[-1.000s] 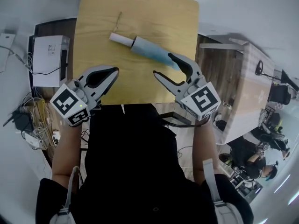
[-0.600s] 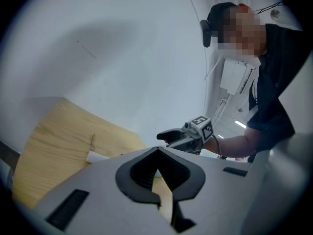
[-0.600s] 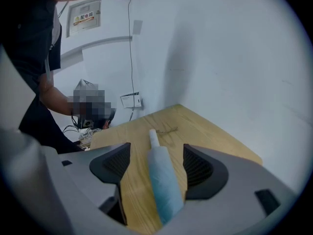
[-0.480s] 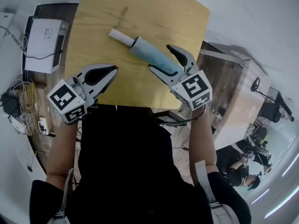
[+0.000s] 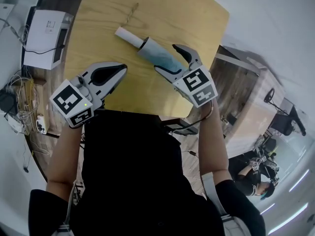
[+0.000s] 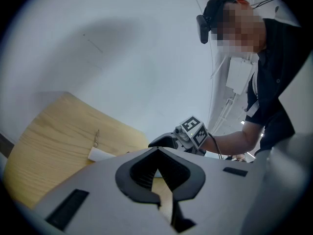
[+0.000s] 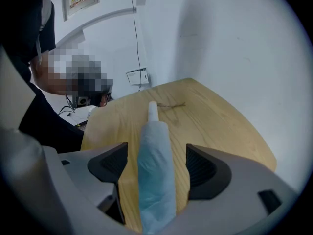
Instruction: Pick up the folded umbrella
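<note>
Right gripper view: your right gripper (image 7: 157,165) has dropped over the folded umbrella (image 7: 155,180) on the table (image 7: 220,131). Its jaws have just been opening wide and straddle the umbrella without touching. You look set to close; your left gripper (image 5: 115,73), short of the umbrella, is pinched together, empty.

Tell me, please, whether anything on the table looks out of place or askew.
Nothing is spilled or damaged. The umbrella lies slantwise across the table, and a thin cord-like scrap lies loose beyond its handle.

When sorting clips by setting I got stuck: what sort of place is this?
Likely an office or lab: a white printer-like box on a dark cabinet, tangled floor cables, a light wooden table.
</note>
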`<state>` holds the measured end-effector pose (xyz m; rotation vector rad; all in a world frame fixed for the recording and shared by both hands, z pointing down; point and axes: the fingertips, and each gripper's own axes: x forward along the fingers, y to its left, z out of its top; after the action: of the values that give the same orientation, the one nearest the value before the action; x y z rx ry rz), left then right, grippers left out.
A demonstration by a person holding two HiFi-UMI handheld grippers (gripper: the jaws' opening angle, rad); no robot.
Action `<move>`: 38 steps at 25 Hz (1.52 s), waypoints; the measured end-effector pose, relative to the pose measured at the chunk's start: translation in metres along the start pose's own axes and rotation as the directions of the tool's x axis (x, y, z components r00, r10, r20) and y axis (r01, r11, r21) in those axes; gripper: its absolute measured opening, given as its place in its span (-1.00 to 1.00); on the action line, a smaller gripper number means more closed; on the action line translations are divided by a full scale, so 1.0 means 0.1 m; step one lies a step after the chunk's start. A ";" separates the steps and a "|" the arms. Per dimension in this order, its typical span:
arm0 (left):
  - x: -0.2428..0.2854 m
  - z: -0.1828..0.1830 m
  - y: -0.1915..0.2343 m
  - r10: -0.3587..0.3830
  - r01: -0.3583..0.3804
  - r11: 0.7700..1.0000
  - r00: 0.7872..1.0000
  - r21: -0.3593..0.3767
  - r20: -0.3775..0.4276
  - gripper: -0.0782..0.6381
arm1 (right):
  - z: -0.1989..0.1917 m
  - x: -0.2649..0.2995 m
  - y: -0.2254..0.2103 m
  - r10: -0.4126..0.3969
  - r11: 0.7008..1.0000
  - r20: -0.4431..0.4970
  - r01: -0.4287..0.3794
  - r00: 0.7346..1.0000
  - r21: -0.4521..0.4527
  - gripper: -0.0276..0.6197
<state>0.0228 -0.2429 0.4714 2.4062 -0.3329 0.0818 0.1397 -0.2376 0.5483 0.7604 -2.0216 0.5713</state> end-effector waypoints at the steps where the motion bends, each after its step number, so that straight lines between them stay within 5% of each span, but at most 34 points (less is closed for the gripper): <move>1: 0.01 0.00 0.02 0.006 -0.006 1.000 1.000 0.000 0.002 -0.75 | -0.04 0.04 -0.01 0.001 1.000 -0.019 -0.001 1.000 -0.006 0.16; 18: 0.06 -0.13 0.05 0.015 -0.015 1.000 1.000 -0.023 -0.001 -0.75 | -0.41 0.59 0.09 0.072 0.997 -0.225 -0.076 0.972 -0.011 0.15; 38: 0.05 -0.19 0.00 -0.005 0.005 1.000 1.000 -0.003 -0.020 -0.75 | -0.43 0.66 0.05 0.025 0.999 -0.233 -0.032 0.972 -0.025 0.15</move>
<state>0.0285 -0.2315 0.4864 2.4018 -0.3182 0.1029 0.1329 -0.2264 0.6257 0.6176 -1.8221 0.6173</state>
